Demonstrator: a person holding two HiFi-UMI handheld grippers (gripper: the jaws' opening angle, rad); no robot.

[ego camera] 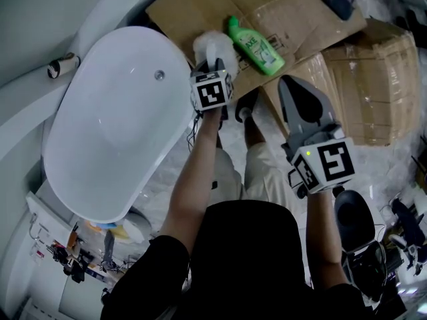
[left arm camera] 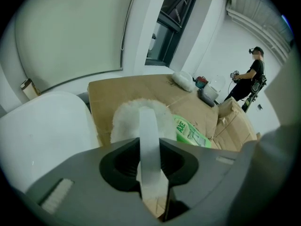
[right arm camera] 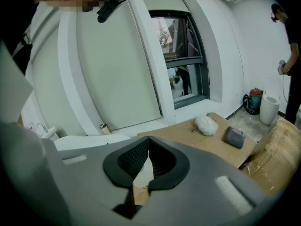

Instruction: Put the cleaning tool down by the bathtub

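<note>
Left gripper [ego camera: 211,64] clamped on cleaning tool [ego camera: 212,45] handle, upper centre beside bathtub [ego camera: 113,119]; right gripper [ego camera: 303,102] closed, empty.

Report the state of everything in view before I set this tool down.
cleaning tool: held by its handle, fluffy head forward
left gripper: shut on the cleaning tool's handle
right gripper: shut, nothing between the jaws
bathtub: upright, empty
green bottle: lying on its side on the cardboard
cardboard: flattened on the floor beside the bathtub
</note>
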